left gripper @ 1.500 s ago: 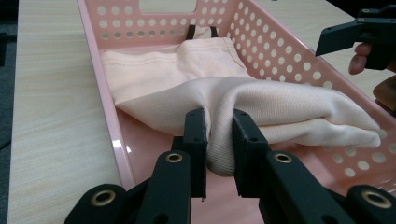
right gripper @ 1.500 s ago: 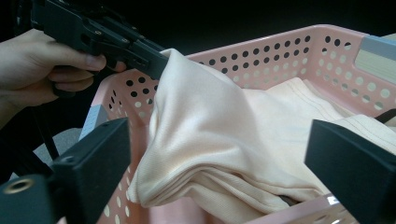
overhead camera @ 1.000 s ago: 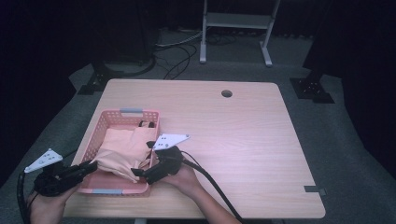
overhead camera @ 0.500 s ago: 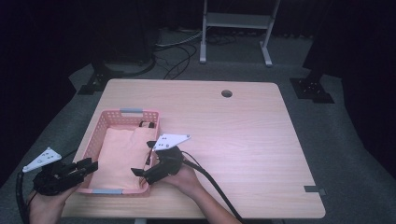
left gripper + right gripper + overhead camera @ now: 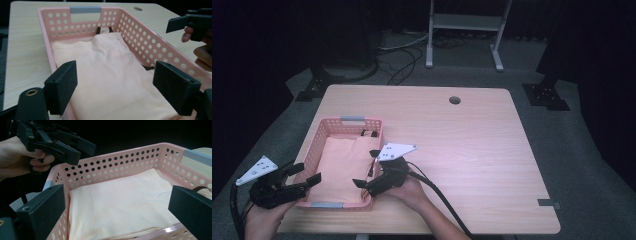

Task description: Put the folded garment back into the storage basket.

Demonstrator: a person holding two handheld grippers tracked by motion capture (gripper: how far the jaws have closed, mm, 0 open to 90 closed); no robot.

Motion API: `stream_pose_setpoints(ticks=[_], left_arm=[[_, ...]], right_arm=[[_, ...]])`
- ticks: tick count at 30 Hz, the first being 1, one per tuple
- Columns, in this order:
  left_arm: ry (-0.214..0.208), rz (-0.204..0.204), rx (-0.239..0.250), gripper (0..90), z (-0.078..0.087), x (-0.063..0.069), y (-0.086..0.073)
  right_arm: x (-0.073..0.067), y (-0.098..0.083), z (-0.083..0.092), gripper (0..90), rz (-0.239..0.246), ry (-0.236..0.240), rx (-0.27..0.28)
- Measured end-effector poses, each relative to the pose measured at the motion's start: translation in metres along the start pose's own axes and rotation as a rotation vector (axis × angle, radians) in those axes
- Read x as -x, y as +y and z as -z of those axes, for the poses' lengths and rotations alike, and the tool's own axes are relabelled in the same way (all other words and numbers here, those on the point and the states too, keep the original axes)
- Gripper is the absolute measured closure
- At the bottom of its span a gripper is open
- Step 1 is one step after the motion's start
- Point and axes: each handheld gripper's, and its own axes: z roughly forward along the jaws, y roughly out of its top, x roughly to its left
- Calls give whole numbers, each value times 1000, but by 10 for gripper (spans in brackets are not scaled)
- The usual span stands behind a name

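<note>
A folded peach cloth (image 5: 343, 167) lies flat inside a pink perforated basket (image 5: 377, 129) at the table's front left. The cloth (image 5: 112, 72) fills most of the basket's floor, and a dark item (image 5: 370, 134) peeks out at its far end. My left gripper (image 5: 304, 174) hovers open at the basket's front left corner, nothing between its jaws. My right gripper (image 5: 368, 167) is open beside the basket's right wall, also empty. In the right gripper view the cloth (image 5: 125, 202) lies below the basket's rim (image 5: 120, 152), with the left gripper (image 5: 86, 148) beyond it.
The wooden table (image 5: 472, 140) stretches bare to the right and back, with a round cable hole (image 5: 455, 100). A metal stand (image 5: 464, 30) and cables lie on the dark floor beyond the table. Grey handles (image 5: 352, 119) cap the basket's ends.
The cloth, held bunched between both grippers a second ago, now lies flat in the basket. Both grippers have let go and drawn back to the basket's edges.
</note>
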Motion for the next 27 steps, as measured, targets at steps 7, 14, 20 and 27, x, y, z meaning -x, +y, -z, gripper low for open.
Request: stream_pose_setpoints(ticks=[7, 14, 20, 27], left_arm=[[53, -15, 35, 10, 1, 0, 1], [46, -34, 77, 0, 2, 1, 2], [43, -46, 70, 0, 0, 4, 6], [5, -52, 110, 0, 0, 15, 19]], right_arm=[[1, 1, 2, 11, 1, -12, 8], [1, 1, 2, 0, 13, -35, 19], [1, 2, 3, 0, 34, -42, 23], [1, 8, 12, 0, 47, -37, 49]])
